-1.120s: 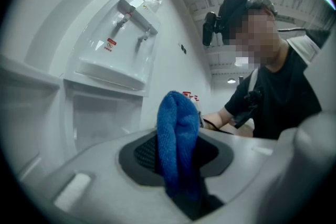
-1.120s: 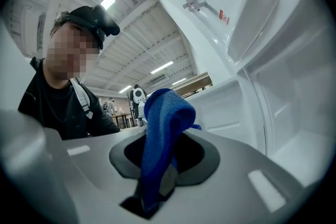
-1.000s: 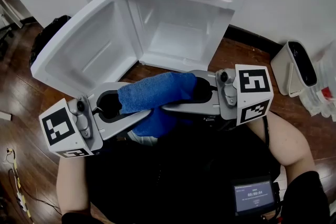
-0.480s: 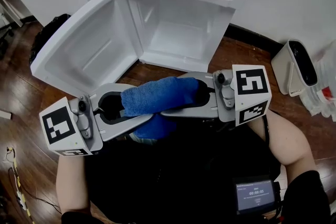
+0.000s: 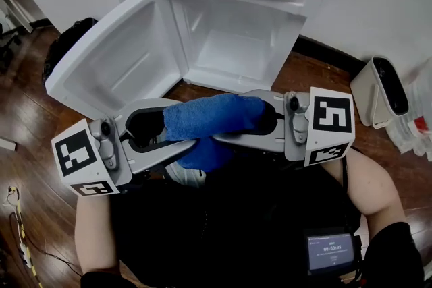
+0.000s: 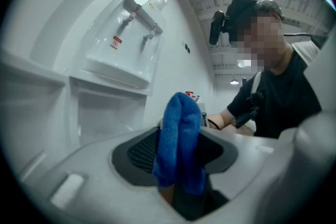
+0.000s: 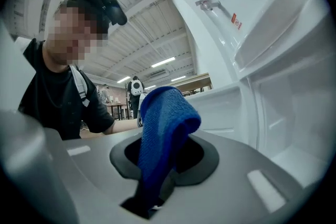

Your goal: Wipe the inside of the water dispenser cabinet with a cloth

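Note:
A blue cloth [image 5: 212, 117] hangs bunched between my two grippers, which point at each other in front of my chest. My right gripper [image 5: 233, 128] has just been closing and its jaws pinch the cloth [image 7: 163, 134] low down. My left gripper [image 5: 177, 138] has just been opening; the cloth [image 6: 178, 139] stands between its jaws, with a gap to the ribbed pad on the left. Beyond them is the white water dispenser, its lower cabinet [image 5: 233, 44] open and its door [image 5: 108, 57] swung out to the left.
A white bin-like unit [image 5: 381, 88] stands against the wall at the right. A black bag [image 5: 67, 44] lies left of the door. Thin cables [image 5: 17, 239] run over the wooden floor at the lower left. A small screen [image 5: 331, 249] hangs at my waist.
The left jaws stand wider round the cloth than before, and the right jaws have drawn in on it. The right gripper has rolled slightly. Both hands have stayed in place.

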### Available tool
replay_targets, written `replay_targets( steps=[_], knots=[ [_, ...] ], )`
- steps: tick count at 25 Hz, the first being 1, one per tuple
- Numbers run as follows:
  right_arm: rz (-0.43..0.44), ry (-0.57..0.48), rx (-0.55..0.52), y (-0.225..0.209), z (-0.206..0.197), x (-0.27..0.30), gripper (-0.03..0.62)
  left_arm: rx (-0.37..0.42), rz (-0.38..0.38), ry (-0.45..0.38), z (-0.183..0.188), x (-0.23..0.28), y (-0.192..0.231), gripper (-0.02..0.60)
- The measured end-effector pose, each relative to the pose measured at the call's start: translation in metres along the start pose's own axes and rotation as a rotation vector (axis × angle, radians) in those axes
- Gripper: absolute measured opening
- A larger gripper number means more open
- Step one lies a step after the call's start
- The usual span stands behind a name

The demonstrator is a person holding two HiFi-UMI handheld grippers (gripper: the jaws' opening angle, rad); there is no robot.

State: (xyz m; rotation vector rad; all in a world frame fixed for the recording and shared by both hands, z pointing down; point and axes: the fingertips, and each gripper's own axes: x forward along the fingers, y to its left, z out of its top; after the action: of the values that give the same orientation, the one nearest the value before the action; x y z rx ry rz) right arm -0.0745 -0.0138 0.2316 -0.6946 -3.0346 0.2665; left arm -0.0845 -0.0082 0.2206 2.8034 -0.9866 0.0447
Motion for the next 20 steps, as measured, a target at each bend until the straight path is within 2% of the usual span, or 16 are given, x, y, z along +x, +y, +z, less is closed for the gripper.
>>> replay_targets(
  steps=[2, 5, 7, 10, 12, 13, 14, 15, 16, 17, 20],
  knots=[
    [-0.042, -0.035, 0.005, -0.008, 0.009, -0.007, 0.086, 0.002, 0.063, -0.061, 0.016, -0.017, 0.014, 0.243],
    [-0.133, -0.064, 0.065, -0.029, 0.014, -0.016, 0.086, 0.008, 0.225, -0.190, 0.043, -0.057, 0.034, 0.258],
    [-0.232, -0.042, 0.107, -0.048, 0.009, -0.020, 0.086, 0.060, 0.417, -0.259, 0.055, -0.093, 0.044, 0.255],
    [-0.414, 0.023, 0.129, -0.081, 0.000, -0.026, 0.086, 0.162, 0.806, -0.316, 0.057, -0.165, 0.062, 0.253],
    [-0.479, 0.041, 0.129, -0.097, 0.005, -0.025, 0.086, 0.232, 1.045, -0.357, 0.060, -0.221, 0.069, 0.249],
    [-0.489, 0.038, 0.132, -0.101, 0.010, -0.023, 0.086, 0.257, 1.118, -0.376, 0.063, -0.245, 0.071, 0.249],
    [-0.490, 0.029, 0.135, -0.104, 0.015, -0.020, 0.087, 0.271, 1.147, -0.385, 0.063, -0.262, 0.074, 0.249],
    [-0.486, 0.019, 0.138, -0.106, 0.021, -0.016, 0.087, 0.268, 1.133, -0.376, 0.061, -0.271, 0.080, 0.250],
    [-0.478, 0.010, 0.139, -0.107, 0.026, -0.011, 0.087, 0.248, 1.088, -0.350, 0.054, -0.274, 0.089, 0.273],
    [-0.467, 0.006, 0.138, -0.107, 0.030, -0.005, 0.087, 0.219, 1.027, -0.317, 0.045, -0.272, 0.099, 0.329],
    [-0.437, 0.011, 0.136, -0.105, 0.033, 0.010, 0.089, 0.135, 0.863, -0.232, 0.025, -0.254, 0.127, 0.333]
  ],
)
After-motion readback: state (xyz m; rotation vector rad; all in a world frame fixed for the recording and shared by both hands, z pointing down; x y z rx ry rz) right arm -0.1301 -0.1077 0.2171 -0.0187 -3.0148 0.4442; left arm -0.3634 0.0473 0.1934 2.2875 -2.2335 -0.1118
